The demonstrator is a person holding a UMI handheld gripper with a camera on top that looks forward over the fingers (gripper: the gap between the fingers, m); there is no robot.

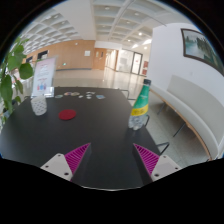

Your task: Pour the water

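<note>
A clear water bottle with a green label (pixel 139 106) stands upright on the dark round table (pixel 90 135), ahead and to the right of my fingers. A clear plastic cup (pixel 39 104) stands at the table's far left, beyond my left finger. A small red lid or coaster (pixel 67 114) lies between them, nearer the cup. My gripper (pixel 113 157) hovers over the near part of the table, open, with nothing between its magenta pads (pixel 77 155).
A leafy green plant (pixel 12 70) stands left of the table. A white sign (pixel 45 72) stands behind the cup, with small items (pixel 85 96) lying at the table's far edge. A white curved wall or sofa (pixel 190 85) lies to the right. A wide hall opens behind.
</note>
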